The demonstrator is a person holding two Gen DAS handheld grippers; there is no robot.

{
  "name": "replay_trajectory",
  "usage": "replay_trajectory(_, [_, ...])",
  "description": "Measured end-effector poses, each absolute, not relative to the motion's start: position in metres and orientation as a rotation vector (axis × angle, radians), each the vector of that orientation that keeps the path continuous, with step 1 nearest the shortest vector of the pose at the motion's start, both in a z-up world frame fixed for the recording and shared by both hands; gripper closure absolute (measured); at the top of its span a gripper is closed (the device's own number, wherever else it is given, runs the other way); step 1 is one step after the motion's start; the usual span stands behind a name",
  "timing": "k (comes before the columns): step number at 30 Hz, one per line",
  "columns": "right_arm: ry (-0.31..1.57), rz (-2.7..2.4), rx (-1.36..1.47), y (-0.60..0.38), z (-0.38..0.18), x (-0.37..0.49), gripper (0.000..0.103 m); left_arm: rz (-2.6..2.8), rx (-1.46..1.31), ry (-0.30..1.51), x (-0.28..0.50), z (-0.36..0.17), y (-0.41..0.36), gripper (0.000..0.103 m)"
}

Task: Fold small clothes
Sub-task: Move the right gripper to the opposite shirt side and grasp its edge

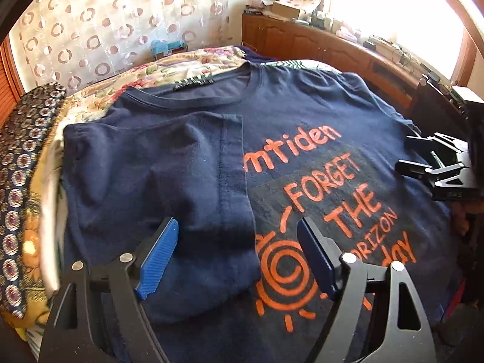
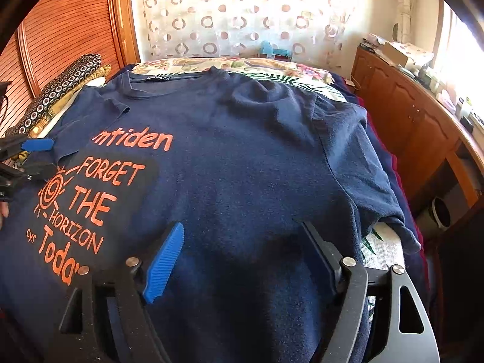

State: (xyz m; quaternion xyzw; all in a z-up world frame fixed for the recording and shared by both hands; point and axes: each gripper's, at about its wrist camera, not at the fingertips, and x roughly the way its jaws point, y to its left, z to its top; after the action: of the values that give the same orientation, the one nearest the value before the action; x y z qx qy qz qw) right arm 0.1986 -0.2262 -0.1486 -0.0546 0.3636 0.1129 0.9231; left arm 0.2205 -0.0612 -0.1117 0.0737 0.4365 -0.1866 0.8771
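The fingers of the left gripper (image 1: 237, 257) are spread wide and nothing is held between them; one blue ribbed pad and one dark pad hang just above the navy T-shirt (image 1: 302, 115). The fingers of the right gripper (image 2: 242, 260) are likewise wide apart and empty, poised over plain navy cloth.

The T-shirt is laid face up on the bed (image 2: 272, 69), its collar toward twelve o'clock in both views and its orange print (image 2: 84, 199) partly exposed. In the left wrist view one side panel with its sleeve (image 1: 157, 175) is already turned inward, its straight hemmed edge covering the first letters of the print; the left fingers straddle the lower end of that flap, probably because it has just been set down or needs smoothing. In the right wrist view the opposite sleeve (image 2: 372, 181) lies unfolded toward three o'clock, draped near the bed's edge, so the matching fold on that side is judged to be the step in hand.

At ten o'clock a patterned cushion (image 2: 57, 90) rests against the T-shirt's shoulder, and a floral bedspread (image 1: 181, 63) shows beyond the collar. A wooden cabinet (image 2: 408, 115) runs along the three o'clock side, close to the hanging sleeve, with a cluttered top (image 1: 290, 9). Little stands in the way beyond the rumpled cloth near the right shoulder.
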Motion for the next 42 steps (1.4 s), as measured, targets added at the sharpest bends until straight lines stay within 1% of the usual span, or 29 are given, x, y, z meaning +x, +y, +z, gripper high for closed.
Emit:
replay_trajectory(7, [0.727,0.223,-0.079,-0.240,-0.139,0.196,0.023,-0.375,0.189,0.891,0.222,-0.118,-0.069,0.022])
replay_trajectory(13, [0.675,0.145,-0.011,-0.292,-0.116,0.193,0.024,-0.375,0.184,0.895,0.225,-0.119,-0.068,0.016])
replay_trajectory(17, [0.673,0.065,0.047,-0.334,-0.114,0.197,0.027,-0.369,0.183,0.903,0.229,-0.121,-0.069,0.010])
replay_trajectory(23, [0.727,0.024,0.158,-0.375,-0.131,0.208,0.041,-0.369,0.185,0.902,0.229,-0.121,-0.070,0.010])
replay_trajectory(28, [0.779,0.075,0.251,-0.388,-0.146,0.215,0.049,-0.368,0.185,0.903,0.229,-0.121,-0.070,0.010])
replay_trajectory(34, [0.811,0.126,0.333,-0.413,-0.150,0.231,0.059,-0.368,0.185,0.903,0.229,-0.121,-0.070,0.010])
replay_trajectory(36, [0.813,0.151,0.357,-0.418,-0.148,0.231,0.067,-0.367,0.186,0.902,0.229,-0.120,-0.070,0.010])
replay_trajectory(37, [0.814,0.161,0.362,-0.419,-0.148,0.231,0.070,-0.367,0.186,0.902,0.229,-0.120,-0.070,0.010])
replay_trajectory(38, [0.814,0.167,0.360,-0.419,-0.148,0.231,0.075,-0.368,0.186,0.902,0.229,-0.120,-0.070,0.010])
replay_trajectory(39, [0.814,0.176,0.345,-0.417,-0.147,0.232,0.083,-0.368,0.185,0.903,0.229,-0.120,-0.070,0.010])
replay_trajectory(41, [0.809,0.172,0.279,-0.408,-0.143,0.231,0.091,-0.368,0.186,0.902,0.229,-0.120,-0.070,0.010])
replay_trajectory(42, [0.808,0.163,0.242,-0.404,-0.142,0.232,0.093,-0.368,0.186,0.902,0.229,-0.120,-0.070,0.010])
